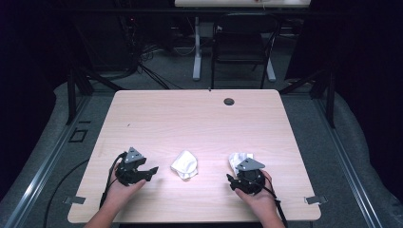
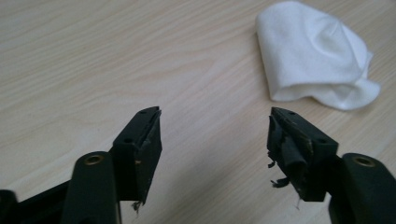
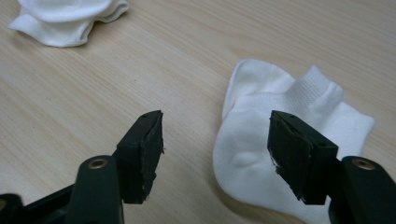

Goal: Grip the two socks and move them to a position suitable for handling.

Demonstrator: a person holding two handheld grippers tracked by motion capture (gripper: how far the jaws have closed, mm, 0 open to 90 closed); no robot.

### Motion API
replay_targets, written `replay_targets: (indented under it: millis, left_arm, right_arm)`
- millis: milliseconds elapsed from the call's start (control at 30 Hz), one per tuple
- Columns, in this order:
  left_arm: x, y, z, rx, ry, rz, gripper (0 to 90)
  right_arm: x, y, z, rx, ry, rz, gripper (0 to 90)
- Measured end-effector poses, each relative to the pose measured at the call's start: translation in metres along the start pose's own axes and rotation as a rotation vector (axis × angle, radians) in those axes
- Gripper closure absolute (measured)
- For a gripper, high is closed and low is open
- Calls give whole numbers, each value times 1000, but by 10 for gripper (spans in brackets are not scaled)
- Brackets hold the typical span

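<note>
Two white socks lie on the light wooden table [image 1: 190,118]. One crumpled sock [image 1: 185,165] [image 2: 315,58] [image 3: 70,16] rests near the front middle. My left gripper [image 1: 151,172] [image 2: 215,112] stands open to its left, low over bare wood, with nothing between its jaws. The other sock [image 1: 236,159] [image 3: 280,140] lies flat at the front right. Over it my right gripper [image 1: 231,179] [image 3: 217,114] is open, its right fingertip [image 3: 292,149] above the sock's heel; the pads do not press on it.
A round cable hole [image 1: 229,101] sits near the table's far edge. Beyond the table stand a black chair [image 1: 240,45] and a white desk leg [image 1: 196,47] on a dark floor. Cables trail from both grippers over the front edge.
</note>
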State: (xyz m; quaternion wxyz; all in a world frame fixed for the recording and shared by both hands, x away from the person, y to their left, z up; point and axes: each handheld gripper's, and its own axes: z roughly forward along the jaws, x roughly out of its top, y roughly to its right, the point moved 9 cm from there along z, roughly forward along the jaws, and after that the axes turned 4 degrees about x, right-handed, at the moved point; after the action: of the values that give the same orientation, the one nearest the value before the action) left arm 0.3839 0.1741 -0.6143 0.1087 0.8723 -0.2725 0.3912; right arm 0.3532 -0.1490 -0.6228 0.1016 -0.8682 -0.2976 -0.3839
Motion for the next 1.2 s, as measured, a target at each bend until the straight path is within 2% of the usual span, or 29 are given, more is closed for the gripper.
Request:
replay_targets:
  millis: [67, 100, 133, 167, 200, 233, 267, 300, 333, 367, 400, 433, 500, 567, 633, 767, 900, 933, 967, 1033, 1100, 1133, 1200]
  left_arm:
    - [3, 0, 0, 2, 10, -4, 281]
    - [7, 3, -1, -11, 32, -3, 264]
    - [7, 3, -1, -11, 32, -3, 258]
    - [5, 5, 0, -5, 17, 18, 259]
    - [5, 5, 0, -5, 17, 18, 259]
    - [3, 7, 2, 8, 14, 46, 259]
    - [3, 7, 2, 8, 14, 46, 260]
    - [3, 10, 2, 13, 17, 67, 275]
    - [3, 10, 2, 13, 17, 67, 290]
    - [4, 11, 0, 20, 23, 88, 320]
    - [4, 11, 0, 20, 23, 88, 346]
    - [2, 12, 1, 29, 21, 99, 365]
    - [1, 14, 2, 21, 19, 110, 409]
    - [2, 15, 3, 23, 25, 124, 444]
    - [5, 16, 4, 15, 41, 127, 494]
    - [13, 17, 8, -2, 55, 113, 511]
    - [28, 24, 15, -4, 68, 147, 580]
    - [37, 27, 20, -13, 78, 151, 636]
    - [37, 27, 20, -13, 78, 151, 651]
    - [48, 31, 28, -26, 83, 152, 673]
    - [51, 34, 31, -28, 85, 158, 683]
    - [52, 38, 36, -36, 75, 166, 718]
    - [52, 41, 40, -38, 64, 171, 722]
  right_arm:
    - [0, -1, 1, 13, 3, 13, 326]
    - [1, -3, 1, 26, 1, 18, 313]
    - [1, -3, 1, 26, 1, 18, 313]
    - [3, -7, 2, 38, 2, 17, 276]
    - [3, -7, 2, 38, 2, 17, 276]
    - [3, -12, 3, 31, -15, -13, 254]
    - [3, -12, 3, 31, -15, -13, 254]
    - [3, -16, 5, 26, -30, -42, 254]
    - [3, -16, 5, 26, -30, -42, 254]
    - [3, -19, 6, 27, -38, -61, 292]
    - [3, -19, 6, 27, -38, -61, 292]
    - [3, -18, 5, 15, -28, -68, 360]
    - [2, -15, 4, 11, -30, -64, 418]
    - [1, -13, 3, 23, -16, -60, 480]
    - [1, -12, 2, 31, 3, -59, 505]
    - [3, -12, 0, 38, 25, -36, 505]
    - [5, -12, 0, 17, 25, -59, 523]
    - [5, -13, -1, 29, 22, -62, 537]
    - [5, -13, -1, 24, 25, -64, 543]
    - [5, -12, -3, 10, 26, -68, 559]
    - [4, -12, -3, 20, 29, -56, 567]
    - [3, -13, -3, 40, 21, -50, 580]
    - [3, -12, -3, 41, 21, -52, 583]
